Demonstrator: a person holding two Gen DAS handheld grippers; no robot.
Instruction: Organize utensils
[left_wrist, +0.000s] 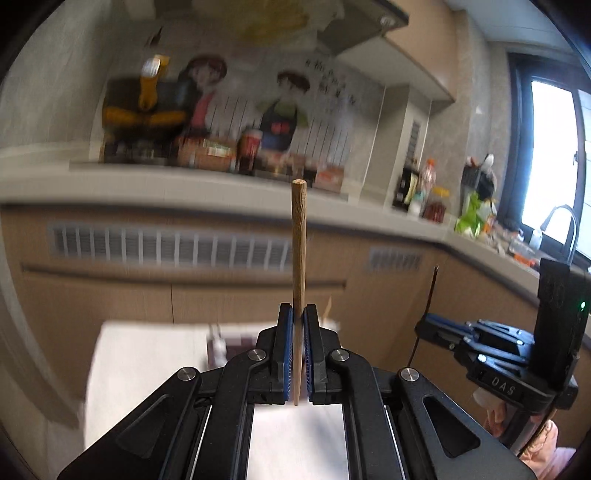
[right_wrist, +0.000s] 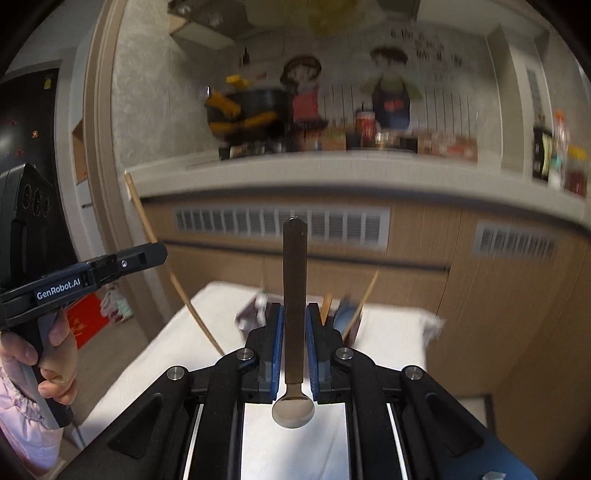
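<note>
My left gripper (left_wrist: 298, 314) is shut on a light wooden chopstick (left_wrist: 298, 251) that stands upright between the blue pads. My right gripper (right_wrist: 294, 314) is shut on a spoon (right_wrist: 294, 295): its dark handle points up and its metal bowl hangs below the pads. Both are held above a white table (right_wrist: 155, 354). The left gripper also shows in the right wrist view (right_wrist: 122, 264) at the left, with the chopstick (right_wrist: 162, 258) through it. The right gripper shows in the left wrist view (left_wrist: 439, 326) at the right.
A utensil holder (right_wrist: 343, 317) with several utensils stands at the table's far end, partly hidden by my fingers. Behind it are wooden cabinets (right_wrist: 480, 295) and a cluttered counter (right_wrist: 332, 162). A sink tap (left_wrist: 565, 229) and a window are at the right.
</note>
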